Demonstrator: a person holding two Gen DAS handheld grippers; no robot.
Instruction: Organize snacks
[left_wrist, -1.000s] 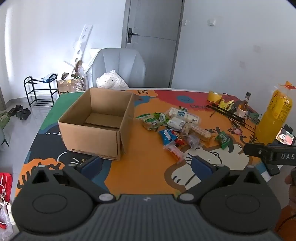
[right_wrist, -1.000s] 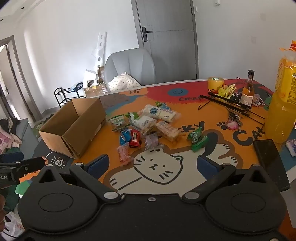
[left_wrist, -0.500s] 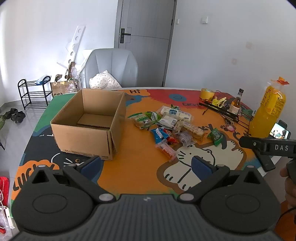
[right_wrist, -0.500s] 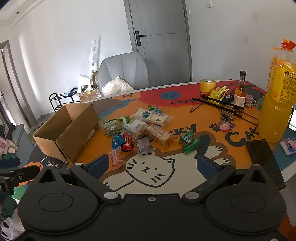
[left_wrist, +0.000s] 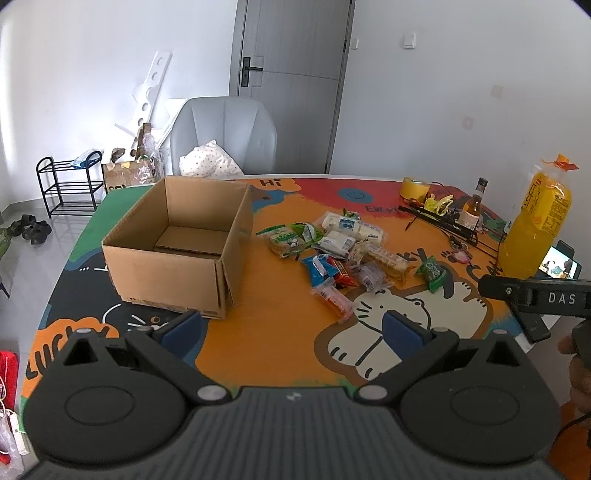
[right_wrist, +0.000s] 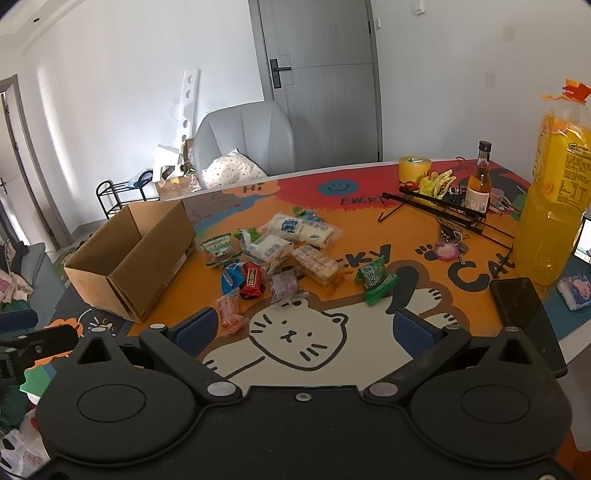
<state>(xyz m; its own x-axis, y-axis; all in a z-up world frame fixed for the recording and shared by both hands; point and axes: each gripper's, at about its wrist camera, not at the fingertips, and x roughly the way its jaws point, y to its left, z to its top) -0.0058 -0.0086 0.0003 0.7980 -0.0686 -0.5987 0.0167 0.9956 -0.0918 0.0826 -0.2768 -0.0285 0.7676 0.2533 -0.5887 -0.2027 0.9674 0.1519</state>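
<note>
An open, empty cardboard box (left_wrist: 177, 240) (right_wrist: 136, 254) stands on the left of the colourful table mat (left_wrist: 273, 325). A heap of wrapped snacks (left_wrist: 340, 254) (right_wrist: 280, 254) lies to its right, with a green packet (left_wrist: 432, 273) (right_wrist: 375, 278) apart on the right and a pink packet (right_wrist: 229, 312) nearest me. My left gripper (left_wrist: 291, 326) is open and empty, near the table's front edge. My right gripper (right_wrist: 304, 328) is open and empty above the white cat drawing.
A large orange juice bottle (right_wrist: 554, 199), a small glass bottle (right_wrist: 478, 184), a yellow tape roll (right_wrist: 414, 168), a black wire rack (right_wrist: 443, 212), keys (right_wrist: 447, 247) and a black phone (right_wrist: 524, 310) sit at the right. A grey chair (left_wrist: 225, 136) stands behind the table.
Both grippers have pulled back and risen a little, so the box and snacks look farther away. Both stay open and empty. Nothing on the table has moved.
</note>
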